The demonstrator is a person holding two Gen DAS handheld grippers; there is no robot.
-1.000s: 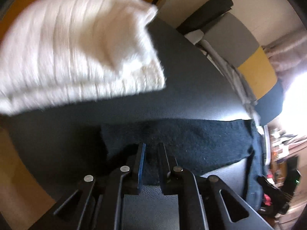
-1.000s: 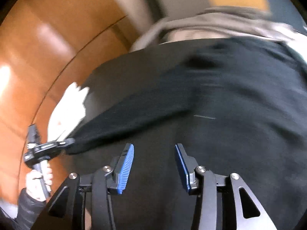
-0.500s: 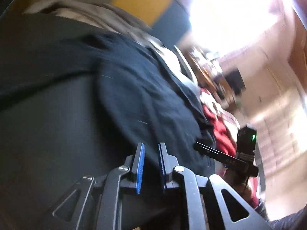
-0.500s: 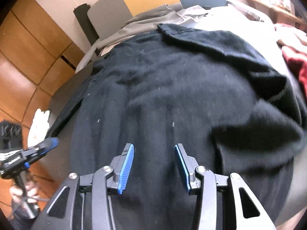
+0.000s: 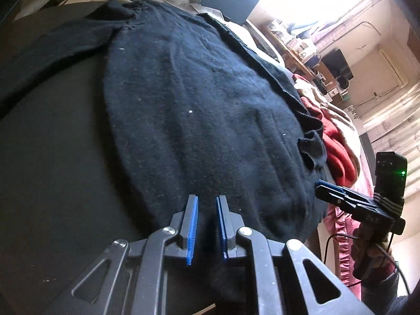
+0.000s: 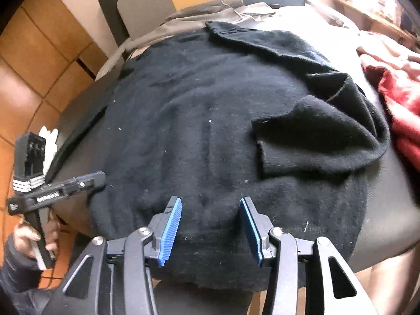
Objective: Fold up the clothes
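Nearest, above the hem, the right gripper (image 6: 210, 227) hangs with jaws opening and nothing between them; the left gripper (image 5: 206, 223) shows a narrow empty gap. Black sweater (image 6: 210, 120) lies spread on a dark table (image 5: 52, 170), its hem drooping over the near edge, one sleeve folded across the body. Beyond: red cloth (image 6: 399, 97), grey garment (image 6: 210, 10), orange wall panels (image 6: 39, 52).

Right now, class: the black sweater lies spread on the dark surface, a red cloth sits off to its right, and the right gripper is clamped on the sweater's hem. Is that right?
Not quite. The right gripper is not clamped on anything: in the right wrist view its jaws stand apart and are opening above the black sweater, pinching no fabric. The sweater does lie spread on the dark surface, with the red cloth to its right.
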